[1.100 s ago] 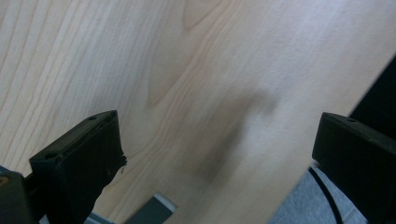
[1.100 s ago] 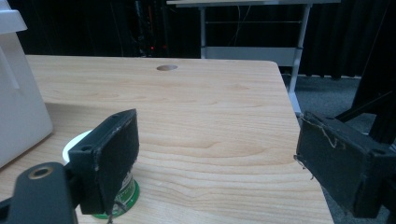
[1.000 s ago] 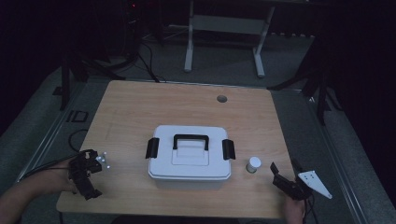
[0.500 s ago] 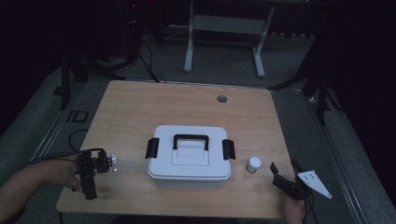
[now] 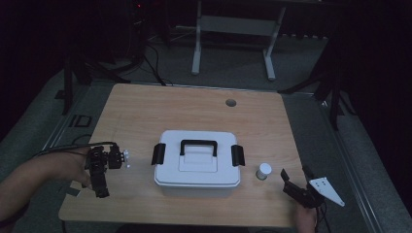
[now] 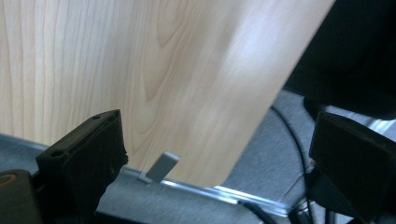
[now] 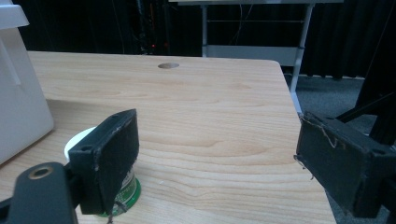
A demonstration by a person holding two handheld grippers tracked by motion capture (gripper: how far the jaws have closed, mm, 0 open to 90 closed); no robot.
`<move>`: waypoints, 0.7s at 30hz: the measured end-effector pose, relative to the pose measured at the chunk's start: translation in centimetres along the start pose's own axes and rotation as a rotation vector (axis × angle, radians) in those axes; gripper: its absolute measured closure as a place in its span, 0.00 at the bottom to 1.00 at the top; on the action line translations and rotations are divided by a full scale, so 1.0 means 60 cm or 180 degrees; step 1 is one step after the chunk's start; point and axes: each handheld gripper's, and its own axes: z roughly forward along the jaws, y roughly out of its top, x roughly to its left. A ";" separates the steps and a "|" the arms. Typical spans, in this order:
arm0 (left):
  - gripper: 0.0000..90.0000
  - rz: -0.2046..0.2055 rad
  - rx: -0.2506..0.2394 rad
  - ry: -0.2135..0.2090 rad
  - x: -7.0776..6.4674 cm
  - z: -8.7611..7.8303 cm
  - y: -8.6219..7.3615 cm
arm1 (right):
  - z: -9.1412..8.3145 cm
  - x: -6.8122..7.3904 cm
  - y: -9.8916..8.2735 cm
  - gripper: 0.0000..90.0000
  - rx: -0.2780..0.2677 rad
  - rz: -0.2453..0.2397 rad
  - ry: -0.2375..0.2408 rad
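Sitting just ahead-left of the right gripper (image 5: pixel 295 181), whose jaws gape empty, the small white jar (image 5: pixel 264 171) looks light, rigid, slick; grasp its sides. Left gripper (image 5: pixel 100 182) is spread too, holding nothing.

We see a pale wooden bench (image 5: pixel 145 111) (a round hole near its far edge) carrying a white lidded box (image 5: pixel 197 177) at its middle and a small white-capped jar (image 5: pixel 264 171) just right of it.
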 end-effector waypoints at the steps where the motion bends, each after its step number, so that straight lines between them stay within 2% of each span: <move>1: 0.04 0.0034 -0.0014 0.0047 -0.002 -0.008 0.005 | 0.000 0.000 0.000 0.14 -0.0001 0.0007 -0.0002; 2: 0.04 0.0040 -0.0020 0.0029 -0.001 -0.013 0.007 | -0.001 -0.001 0.000 0.14 -0.0007 0.0010 -0.0002; 3: 0.04 0.0080 -0.0042 0.0107 -0.001 -0.026 0.014 | 0.000 -0.001 0.000 0.14 -0.0003 0.0009 -0.0002; 5: 0.04 0.0078 -0.0062 0.0076 0.000 -0.034 0.019 | 0.000 0.000 0.000 0.14 -0.0001 0.0010 -0.0001; 7: 0.05 0.0129 -0.0094 0.0160 -0.001 -0.047 0.026 | 0.000 0.000 0.000 0.14 -0.0003 0.0003 0.0001; 8: 0.05 0.0129 -0.0116 0.0139 -0.001 -0.052 0.028 | 0.000 0.000 0.000 0.14 -0.0003 0.0003 0.0001; 10: 0.05 0.0170 -0.0141 0.0194 -0.002 -0.064 0.035 | 0.000 -0.001 0.000 0.14 -0.0005 0.0007 0.0001; 11: 0.05 0.0184 -0.0165 0.0152 -0.001 -0.071 0.040 | 0.000 -0.001 0.000 0.14 -0.0002 0.0011 0.0001; 12: 0.05 0.0192 -0.0192 0.0166 -0.002 -0.074 0.042 | 0.000 -0.001 0.000 0.14 -0.0002 0.0011 0.0001; 13: 0.05 0.0215 -0.0195 0.0203 -0.001 -0.081 0.047 | 0.000 0.000 0.000 0.14 0.0001 0.0010 0.0000; 14: 0.05 0.0224 -0.0199 0.0173 -0.002 -0.085 0.050 | 0.000 0.000 0.000 0.14 0.0001 0.0010 0.0000; 16: 0.05 0.0262 -0.0198 0.0225 -0.002 -0.092 0.057 | 0.000 0.000 0.000 0.14 0.0002 0.0010 0.0000; 17: 0.07 0.0297 -0.0196 0.0206 -0.003 -0.096 0.062 | 0.000 -0.001 0.000 0.14 0.0003 0.0008 0.0000; 21: 0.07 0.0352 -0.0164 0.0252 -0.003 -0.102 0.076 | 0.000 -0.001 0.000 0.14 0.0005 0.0004 0.0001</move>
